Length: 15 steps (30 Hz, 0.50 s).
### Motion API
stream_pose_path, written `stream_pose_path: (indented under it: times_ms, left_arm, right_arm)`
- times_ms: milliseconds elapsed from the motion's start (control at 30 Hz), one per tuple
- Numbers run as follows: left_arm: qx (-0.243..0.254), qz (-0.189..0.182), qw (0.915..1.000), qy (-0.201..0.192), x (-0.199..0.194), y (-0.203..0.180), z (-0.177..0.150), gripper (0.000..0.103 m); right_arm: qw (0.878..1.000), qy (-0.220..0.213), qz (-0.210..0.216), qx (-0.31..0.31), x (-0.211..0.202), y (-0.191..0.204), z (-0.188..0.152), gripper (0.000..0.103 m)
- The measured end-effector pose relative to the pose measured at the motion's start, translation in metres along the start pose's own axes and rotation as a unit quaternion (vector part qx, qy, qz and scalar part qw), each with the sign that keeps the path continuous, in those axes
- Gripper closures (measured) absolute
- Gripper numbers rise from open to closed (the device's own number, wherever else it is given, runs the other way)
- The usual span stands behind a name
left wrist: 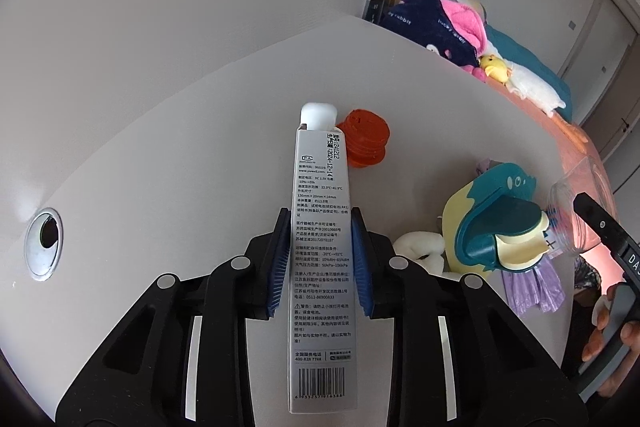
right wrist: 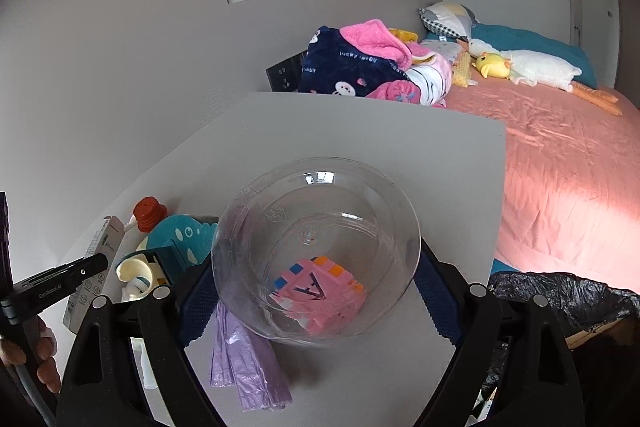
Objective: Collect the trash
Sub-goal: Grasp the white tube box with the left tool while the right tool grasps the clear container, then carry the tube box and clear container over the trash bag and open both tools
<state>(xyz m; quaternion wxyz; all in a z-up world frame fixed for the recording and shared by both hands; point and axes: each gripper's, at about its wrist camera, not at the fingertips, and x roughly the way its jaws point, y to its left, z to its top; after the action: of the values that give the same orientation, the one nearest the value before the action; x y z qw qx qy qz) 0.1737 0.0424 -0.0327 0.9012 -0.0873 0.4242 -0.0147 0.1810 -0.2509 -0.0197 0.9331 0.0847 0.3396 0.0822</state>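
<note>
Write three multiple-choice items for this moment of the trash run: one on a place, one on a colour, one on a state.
1. Where is the black trash bag?
A. beside the desk's near right corner
B. on the bed
C. under the orange stopper

2. What colour is the stopper behind the long box?
A. green
B. orange-red
C. white

3. How do the left tongs stand?
A. wide open, empty
B. clamped on the long box
C. clamped on a tissue

Key: 1 A, bag shows at the desk's edge; 2 B, plainly orange-red; 3 B, blue pads press both box sides.
</note>
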Motion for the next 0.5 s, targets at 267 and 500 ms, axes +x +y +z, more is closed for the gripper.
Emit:
stream_pose_path:
  times_ms: [267,500]
  left_arm:
    - [0.001,-0.022,0.9994,-0.027,-0.031,-0.013,-0.002,0.075]
    - [0.015,-0.052,0.9977,-0.04,-0.055,-0.04,-0.013,0.075]
  right_arm:
    - [1.0,-0.015,0.0,0.004,-0.031,-0.003,0.0,0.016]
    - [1.0,-0.027,-0.001,0.014,-0.061,-0.012,-0.008,0.016]
